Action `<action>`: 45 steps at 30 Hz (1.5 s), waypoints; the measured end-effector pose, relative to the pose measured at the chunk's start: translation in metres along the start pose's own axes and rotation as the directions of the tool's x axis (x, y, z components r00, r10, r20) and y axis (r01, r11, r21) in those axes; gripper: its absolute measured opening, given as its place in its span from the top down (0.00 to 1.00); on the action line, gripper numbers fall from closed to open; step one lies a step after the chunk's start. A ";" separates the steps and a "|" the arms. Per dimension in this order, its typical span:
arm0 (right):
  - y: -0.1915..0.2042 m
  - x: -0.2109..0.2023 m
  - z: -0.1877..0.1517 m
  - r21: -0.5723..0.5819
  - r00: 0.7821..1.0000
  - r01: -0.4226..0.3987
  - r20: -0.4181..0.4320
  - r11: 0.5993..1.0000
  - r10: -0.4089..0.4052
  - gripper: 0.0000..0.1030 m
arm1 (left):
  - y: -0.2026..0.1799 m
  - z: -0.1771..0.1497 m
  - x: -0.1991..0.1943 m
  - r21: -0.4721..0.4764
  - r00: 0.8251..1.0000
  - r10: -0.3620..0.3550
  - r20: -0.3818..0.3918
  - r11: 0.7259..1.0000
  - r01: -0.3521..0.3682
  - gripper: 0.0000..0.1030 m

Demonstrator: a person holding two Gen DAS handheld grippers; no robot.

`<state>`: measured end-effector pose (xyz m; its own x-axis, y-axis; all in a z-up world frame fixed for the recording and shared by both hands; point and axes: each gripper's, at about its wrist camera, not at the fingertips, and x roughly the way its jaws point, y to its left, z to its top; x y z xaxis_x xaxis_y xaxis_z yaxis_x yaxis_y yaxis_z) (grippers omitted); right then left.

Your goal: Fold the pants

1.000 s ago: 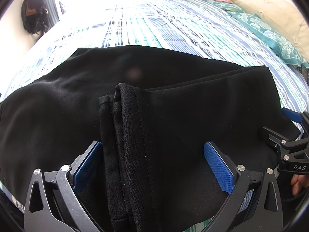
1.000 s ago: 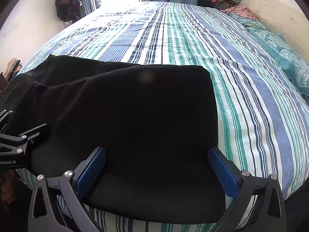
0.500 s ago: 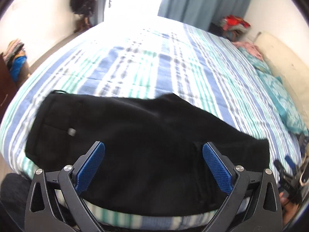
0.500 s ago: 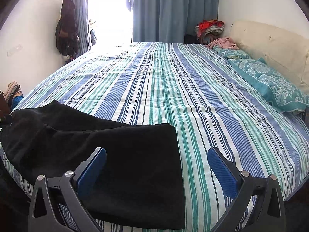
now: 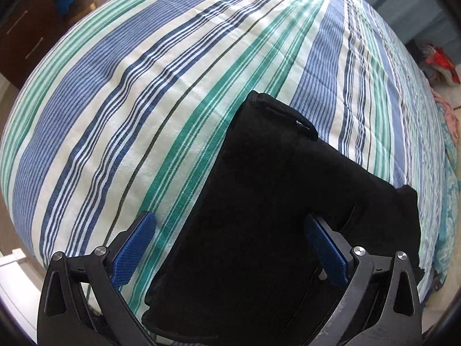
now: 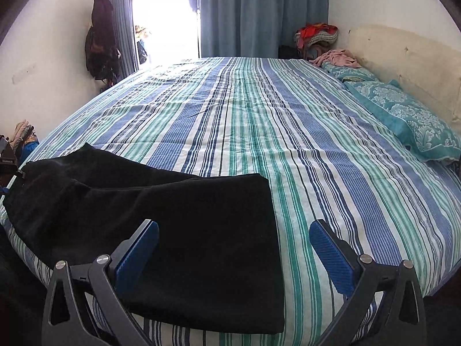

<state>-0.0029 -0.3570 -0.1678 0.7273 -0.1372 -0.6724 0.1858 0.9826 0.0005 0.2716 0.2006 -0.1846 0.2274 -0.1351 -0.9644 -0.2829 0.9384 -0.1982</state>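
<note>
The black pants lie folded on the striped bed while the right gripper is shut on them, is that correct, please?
Not quite: the right gripper is open, its blue fingers spread above the pants, gripping nothing, as the right wrist view shows. The pants do lie folded on the striped bed.

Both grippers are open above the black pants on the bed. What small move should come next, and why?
Probably lower the left gripper to the waistband end of the pants and close on it. Its fingers are spread over that end, holding nothing, and the pants lie long across the bed, with one fold already made at the right. The right gripper is also open.
</note>
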 end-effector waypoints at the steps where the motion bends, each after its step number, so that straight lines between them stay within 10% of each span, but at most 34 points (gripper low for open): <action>1: -0.001 -0.001 0.000 0.003 1.000 0.002 0.002 1.000 -0.002 0.00 | 0.002 -0.002 0.002 -0.018 1.000 -0.011 0.002 1.000 0.011 0.00; 4: -0.004 -0.003 0.000 0.013 1.000 0.008 0.010 1.000 -0.008 0.00 | 0.004 -0.006 0.001 -0.057 1.000 -0.024 -0.005 0.998 0.024 0.02; 8: -0.008 -0.004 0.001 0.034 1.000 0.006 0.020 0.999 -0.006 0.00 | -0.007 -0.011 -0.023 -0.033 0.998 -0.062 0.005 0.997 0.062 0.71; 11: -0.010 -0.006 0.003 0.045 1.000 -0.001 0.031 0.999 -0.001 0.00 | -0.001 -0.017 -0.054 -0.100 0.989 -0.141 0.034 0.985 0.144 0.84; 20: -0.015 -0.009 0.008 0.099 0.998 -0.038 0.059 0.994 0.032 0.00 | -0.124 -0.069 -0.145 0.066 0.901 -0.433 0.039 0.900 0.430 0.86; 24: -0.022 -0.009 0.009 0.128 0.998 -0.035 0.057 0.991 0.028 0.00 | -0.206 -0.110 -0.128 0.195 0.899 -0.435 -0.048 0.879 0.435 0.86; 32: -0.038 -0.016 0.007 0.172 0.997 -0.042 0.073 0.984 0.030 0.00 | -0.321 -0.188 -0.034 0.484 0.968 -0.218 -0.127 0.838 0.252 0.69; 37: -0.042 -0.022 0.008 0.183 0.988 -0.123 0.112 0.975 0.104 0.00 | -0.321 -0.205 -0.084 0.534 0.921 -0.379 -0.094 0.761 0.368 0.36; 42: -0.019 -0.018 0.010 0.128 0.955 -0.289 0.105 0.949 0.277 0.00 | -0.271 -0.185 -0.135 0.518 0.913 -0.386 0.128 0.812 0.271 0.23; 45: 0.012 -0.014 0.012 0.083 0.890 -0.456 0.055 0.886 0.453 0.00 | -0.225 -0.168 -0.130 0.436 0.914 -0.336 0.227 0.874 0.213 0.23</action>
<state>-0.0029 -0.3449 -0.1496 0.7681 0.3156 -0.5572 -0.1118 0.9229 0.3685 0.1488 -0.0467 -0.0437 0.5141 -0.3669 -0.7753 0.2075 0.9303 -0.3026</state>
